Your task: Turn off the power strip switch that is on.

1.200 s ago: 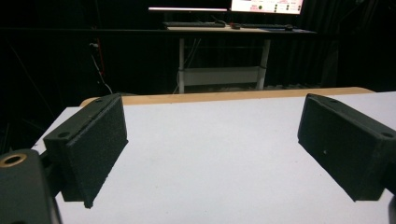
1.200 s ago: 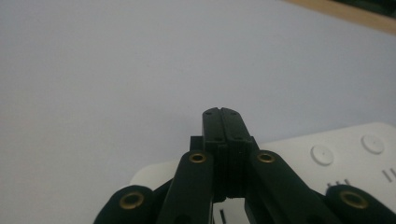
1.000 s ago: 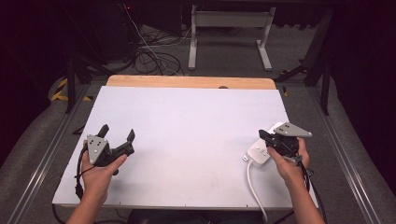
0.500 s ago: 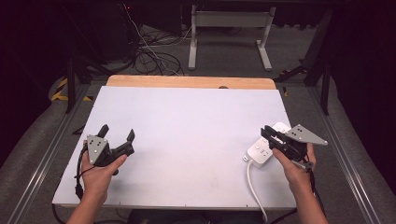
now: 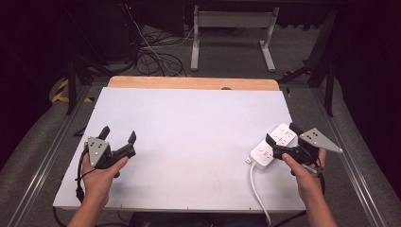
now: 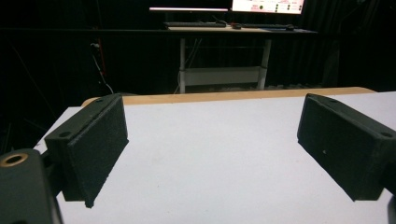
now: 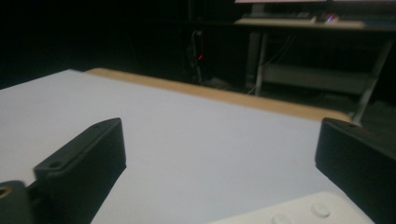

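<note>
The white power strip (image 5: 273, 144) is seen lying on the table (image 5: 189, 127), just under and between the parted fingers of the right gripper (image 5: 283, 137), whose jaws have just been opening; apparently it has been released there. The left gripper (image 5: 118, 137) is held empty and spread wide, well apart. Little seems left.

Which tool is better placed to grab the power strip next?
Right. The right tool hangs open just above the power strip at the table's right edge; the left tool sits far across, open over bare surface.
</note>
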The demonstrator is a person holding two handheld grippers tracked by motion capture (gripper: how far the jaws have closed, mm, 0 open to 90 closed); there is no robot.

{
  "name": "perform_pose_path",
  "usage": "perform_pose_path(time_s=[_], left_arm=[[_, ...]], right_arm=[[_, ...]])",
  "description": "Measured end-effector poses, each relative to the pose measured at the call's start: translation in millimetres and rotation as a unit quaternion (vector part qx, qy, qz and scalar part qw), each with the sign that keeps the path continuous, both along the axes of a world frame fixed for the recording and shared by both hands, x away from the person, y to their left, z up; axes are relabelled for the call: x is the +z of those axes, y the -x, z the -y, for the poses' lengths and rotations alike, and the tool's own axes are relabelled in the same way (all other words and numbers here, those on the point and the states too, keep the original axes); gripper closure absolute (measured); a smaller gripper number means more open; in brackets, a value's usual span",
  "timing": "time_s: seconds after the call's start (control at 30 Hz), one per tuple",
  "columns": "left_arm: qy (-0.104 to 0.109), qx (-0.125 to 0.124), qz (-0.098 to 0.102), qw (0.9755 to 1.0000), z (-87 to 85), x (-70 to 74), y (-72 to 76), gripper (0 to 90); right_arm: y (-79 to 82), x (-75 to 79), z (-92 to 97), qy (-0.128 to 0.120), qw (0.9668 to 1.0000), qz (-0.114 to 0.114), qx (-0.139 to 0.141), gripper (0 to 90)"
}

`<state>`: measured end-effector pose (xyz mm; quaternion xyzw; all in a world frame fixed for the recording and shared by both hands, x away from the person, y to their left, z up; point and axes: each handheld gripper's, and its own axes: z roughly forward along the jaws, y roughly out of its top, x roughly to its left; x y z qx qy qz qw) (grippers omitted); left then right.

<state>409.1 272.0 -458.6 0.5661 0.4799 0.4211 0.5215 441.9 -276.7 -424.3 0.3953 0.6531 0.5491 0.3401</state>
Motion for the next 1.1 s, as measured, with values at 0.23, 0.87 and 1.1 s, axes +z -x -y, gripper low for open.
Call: perform_pose_path(time_s=[0.23, 0.87, 1.1], left_arm=[[-0.001, -0.001, 0.000, 1.0000, -0.1, 0.0, -0.2, 8.9], [0.000, -0.003, -0.002, 1.0000, 1.7, -0.1, -2.5, 9.0], [0.002, -0.004, -0.001, 1.0000, 1.4, -0.3, -2.2, 9.0]], right_arm=[[3.1, -1.5, -2.4, 0.022, 0.9981, 0.056, 0.009, 5.3], [7.7, -1.2, 3.8, -0.031, 0.9972, 0.066, 0.014, 8.6], [8.9, -0.9, 3.9, -0.034, 0.9973, 0.064, 0.015, 8.7]])
